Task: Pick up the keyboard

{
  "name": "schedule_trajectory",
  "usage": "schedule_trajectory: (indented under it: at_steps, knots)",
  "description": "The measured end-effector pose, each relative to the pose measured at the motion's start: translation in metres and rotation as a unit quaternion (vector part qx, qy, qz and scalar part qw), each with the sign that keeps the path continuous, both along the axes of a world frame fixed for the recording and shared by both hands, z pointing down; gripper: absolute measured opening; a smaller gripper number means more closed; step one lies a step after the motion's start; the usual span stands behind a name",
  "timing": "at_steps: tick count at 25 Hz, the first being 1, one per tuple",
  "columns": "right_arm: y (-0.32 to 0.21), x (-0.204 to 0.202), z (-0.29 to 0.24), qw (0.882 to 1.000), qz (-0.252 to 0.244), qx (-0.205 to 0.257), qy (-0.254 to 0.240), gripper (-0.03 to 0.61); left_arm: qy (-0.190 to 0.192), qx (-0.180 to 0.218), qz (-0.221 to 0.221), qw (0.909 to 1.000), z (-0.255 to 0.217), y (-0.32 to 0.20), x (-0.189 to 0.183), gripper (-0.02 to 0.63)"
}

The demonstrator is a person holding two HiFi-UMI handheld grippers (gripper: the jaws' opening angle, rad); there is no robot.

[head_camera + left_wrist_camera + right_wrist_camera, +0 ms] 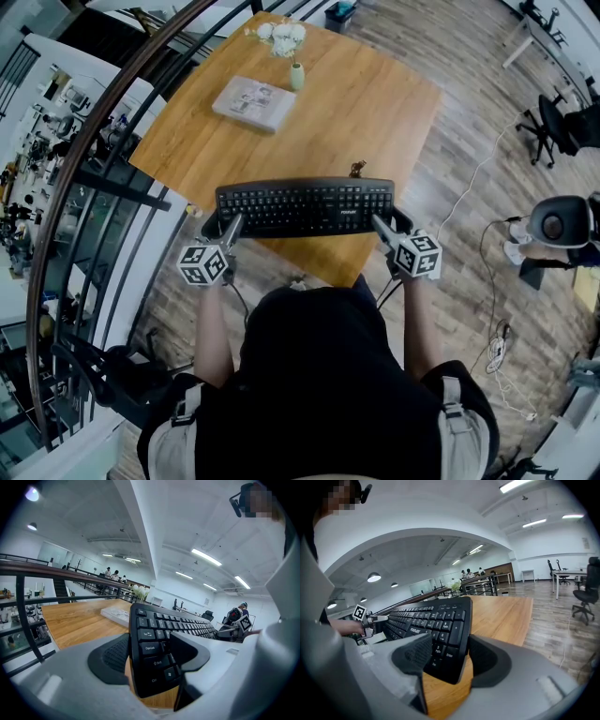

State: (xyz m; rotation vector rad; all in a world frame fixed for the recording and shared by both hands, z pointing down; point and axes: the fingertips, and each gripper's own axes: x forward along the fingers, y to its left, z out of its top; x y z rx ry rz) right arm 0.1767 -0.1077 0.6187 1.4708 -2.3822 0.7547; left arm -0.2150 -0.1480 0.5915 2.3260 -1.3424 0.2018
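Black keyboard [305,206] over the near edge of the wooden surface [366,103], pinched at both ends: left gripper [228,228] clamps the Caps Lock end, right gripper [379,225] the numpad end. It appears raised slightly off the wood, though that's hard to confirm. Book [253,102] & flower vase [296,75] sit at the far side.

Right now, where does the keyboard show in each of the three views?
Head view: keyboard at centre, along the near edge of the wooden table.
Left gripper view: keyboard lower centre, Caps Lock end between the jaws.
Right gripper view: keyboard lower centre, number-pad end between the jaws.
Shared landmark: the wooden table, seen in all three.
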Motion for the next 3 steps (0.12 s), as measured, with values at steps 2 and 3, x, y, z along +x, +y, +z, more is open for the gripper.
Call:
schedule_trajectory:
  at_steps: [2, 3]
  knots:
    - [0.0009, 0.001, 0.0007, 1.0, 0.0, 0.0, 0.001, 0.25, 0.0, 0.001, 0.001, 1.0, 0.0, 0.0007, 0.0009, 0.279]
    - [0.0013, 0.0015, 0.001, 1.0, 0.0, 0.0, 0.001, 0.25, 0.0, 0.001, 0.001, 1.0, 0.0, 0.001, 0.0013, 0.279]
